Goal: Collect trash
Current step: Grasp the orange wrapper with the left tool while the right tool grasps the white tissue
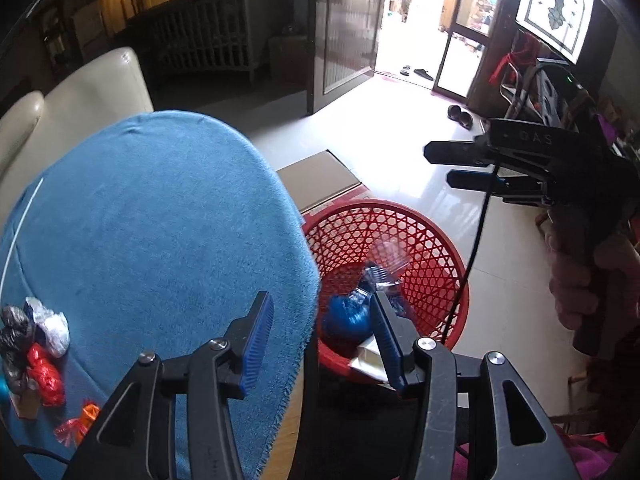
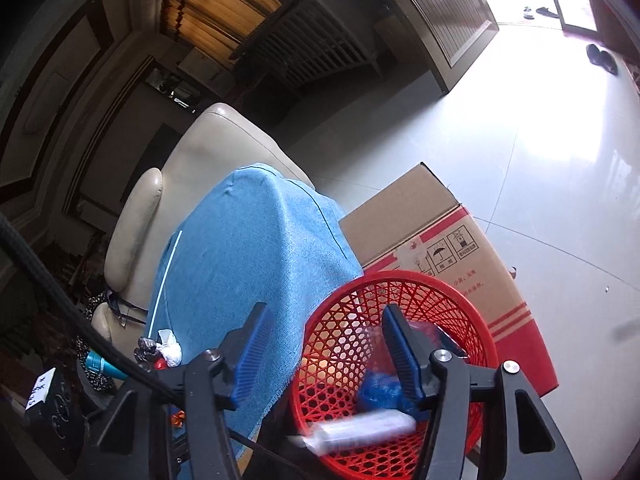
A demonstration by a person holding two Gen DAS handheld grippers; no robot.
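Blue-clothed table beside red basket on pale floor; basket holds blue bag and blurred clear wrappers; more trash sits at table's edge; we see left gripper and right gripper both spread wide, empty.

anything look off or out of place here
Nothing is spilled or damaged. The only thing out of place is trash still on the blue cloth: a cluster of crumpled wrappers near its edge, not yet in the red basket. Both tools, left and right, are open and empty.
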